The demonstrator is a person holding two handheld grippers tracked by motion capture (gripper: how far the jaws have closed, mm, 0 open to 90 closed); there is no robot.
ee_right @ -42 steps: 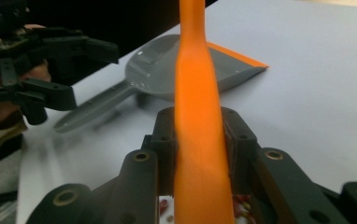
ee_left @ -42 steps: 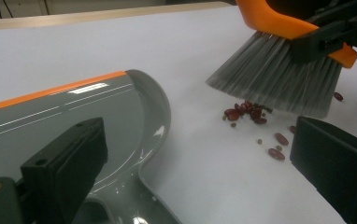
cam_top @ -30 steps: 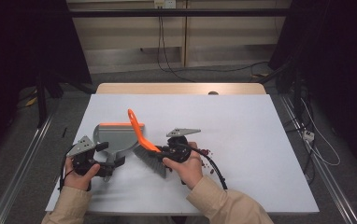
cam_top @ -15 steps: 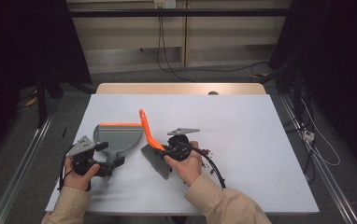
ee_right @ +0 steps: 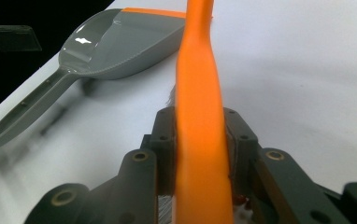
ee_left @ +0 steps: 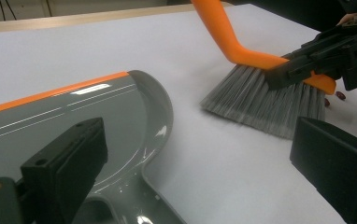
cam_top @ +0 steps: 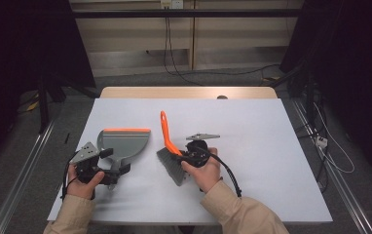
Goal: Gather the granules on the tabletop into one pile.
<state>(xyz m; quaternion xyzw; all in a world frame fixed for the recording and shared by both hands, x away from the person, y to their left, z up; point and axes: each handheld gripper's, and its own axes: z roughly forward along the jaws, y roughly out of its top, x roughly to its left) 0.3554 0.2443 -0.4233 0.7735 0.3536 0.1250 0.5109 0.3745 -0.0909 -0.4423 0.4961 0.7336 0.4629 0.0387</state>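
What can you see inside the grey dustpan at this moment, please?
The dustpan tray looks bare: glossy grey plastic with light glare and an orange front lip. Its rear, near the handle, is hidden by the left gripper.

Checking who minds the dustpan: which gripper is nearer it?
Left. The left gripper is at the dustpan handle; the right gripper, clamping the brush, is beside it, apart.

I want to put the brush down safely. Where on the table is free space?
Free: the table right of the brush, and the far strip beyond the dustpan. Crowded: the near-left, around dustpan, brush and both hands.
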